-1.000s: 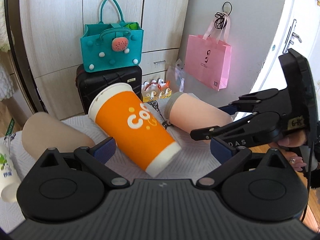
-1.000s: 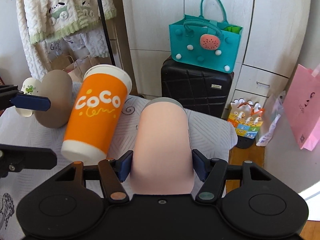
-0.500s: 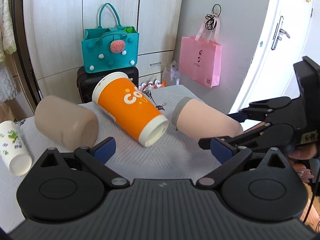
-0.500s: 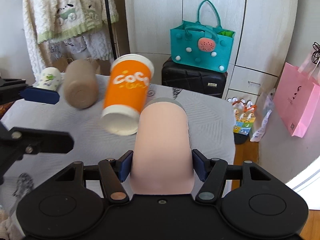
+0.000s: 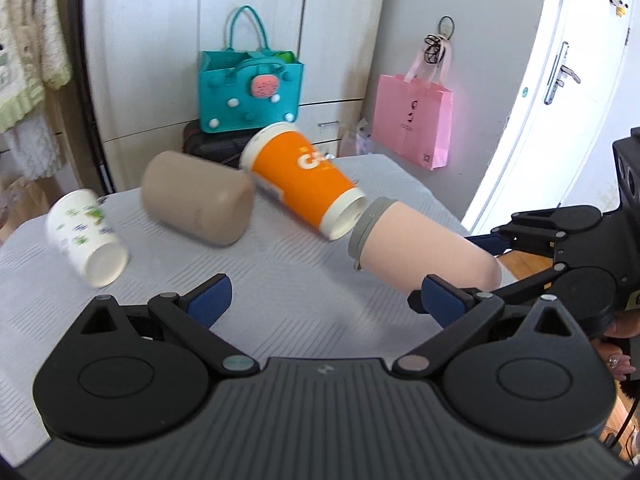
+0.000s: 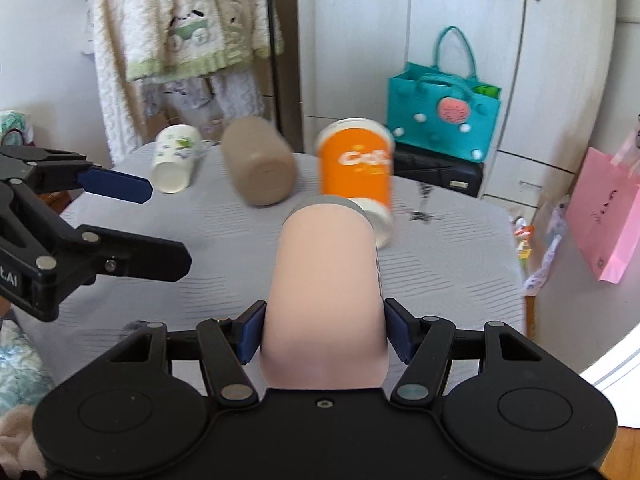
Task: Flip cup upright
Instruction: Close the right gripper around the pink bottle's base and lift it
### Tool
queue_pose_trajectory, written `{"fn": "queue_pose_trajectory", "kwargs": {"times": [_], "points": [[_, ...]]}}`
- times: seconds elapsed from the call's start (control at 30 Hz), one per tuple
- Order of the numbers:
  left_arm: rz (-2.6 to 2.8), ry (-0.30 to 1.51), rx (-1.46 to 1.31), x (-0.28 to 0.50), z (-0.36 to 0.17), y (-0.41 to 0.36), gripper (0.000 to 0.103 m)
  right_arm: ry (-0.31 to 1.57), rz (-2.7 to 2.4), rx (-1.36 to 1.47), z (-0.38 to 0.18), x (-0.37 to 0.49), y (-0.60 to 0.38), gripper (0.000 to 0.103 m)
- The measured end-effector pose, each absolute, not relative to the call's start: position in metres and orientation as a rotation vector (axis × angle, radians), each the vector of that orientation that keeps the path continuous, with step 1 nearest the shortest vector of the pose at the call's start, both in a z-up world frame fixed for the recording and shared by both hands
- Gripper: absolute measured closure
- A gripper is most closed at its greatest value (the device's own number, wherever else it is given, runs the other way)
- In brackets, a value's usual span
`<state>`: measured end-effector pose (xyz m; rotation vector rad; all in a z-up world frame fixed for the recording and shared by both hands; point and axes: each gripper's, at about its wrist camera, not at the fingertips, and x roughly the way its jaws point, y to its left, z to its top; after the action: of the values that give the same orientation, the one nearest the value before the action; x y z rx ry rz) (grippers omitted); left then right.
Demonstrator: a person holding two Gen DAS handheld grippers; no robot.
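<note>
My right gripper (image 6: 323, 330) is shut on the base end of a pink cup with a grey rim (image 6: 326, 280) and holds it on its side, just above the white tablecloth (image 6: 224, 248). The same pink cup (image 5: 420, 246) points left in the left wrist view, rim near the orange cup. My left gripper (image 5: 320, 300) is open and empty, over the cloth in front of the cups; it also shows in the right wrist view (image 6: 120, 216). An orange paper cup (image 5: 304, 184), a brown cup (image 5: 200, 196) and a small white printed cup (image 5: 86, 236) lie on their sides.
A teal bag (image 5: 250, 94) sits on a black suitcase (image 6: 440, 166) behind the table. A pink bag (image 5: 412, 120) hangs at the right by a white door (image 5: 560, 92). Clothes (image 6: 180, 20) hang at the back left. The table's right edge (image 6: 516, 264) drops to the floor.
Both grippers have pulled back and risen, so the table and cups sit farther off. The right gripper still holds the pink cup, and the white printed cup has come into view.
</note>
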<state>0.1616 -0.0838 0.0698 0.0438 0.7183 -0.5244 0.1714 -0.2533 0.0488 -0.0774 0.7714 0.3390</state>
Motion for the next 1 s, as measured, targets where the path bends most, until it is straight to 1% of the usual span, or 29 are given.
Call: {"fn": "queue_pose_trajectory", "kwargs": {"times": [0.23, 0.47, 0.7, 0.9, 1.0], "points": [[-0.471, 0.728, -0.017, 0.145, 0.074, -0.032, 0.000, 0.769, 0.441, -0.016, 0.048, 0.174, -0.207, 0.036], [-0.438, 0.764, -0.133, 0.148, 0.072, 0.019, 0.000, 0.764, 0.496, 0.035, 0.039, 0.190, -0.168, 0.036], [-0.418, 0.827, -0.183, 0.159, 0.056, 0.036, 0.000, 0.808, 0.499, 0.034, 0.025, 0.208, -0.147, 0.036], [-0.455, 0.879, -0.217, 0.173, 0.038, 0.030, 0.000, 0.838, 0.495, 0.019, 0.018, 0.209, -0.143, 0.035], [-0.488, 0.917, -0.282, 0.185, 0.027, 0.027, 0.000, 0.848, 0.484, 0.029, 0.017, 0.209, -0.145, 0.035]]}}
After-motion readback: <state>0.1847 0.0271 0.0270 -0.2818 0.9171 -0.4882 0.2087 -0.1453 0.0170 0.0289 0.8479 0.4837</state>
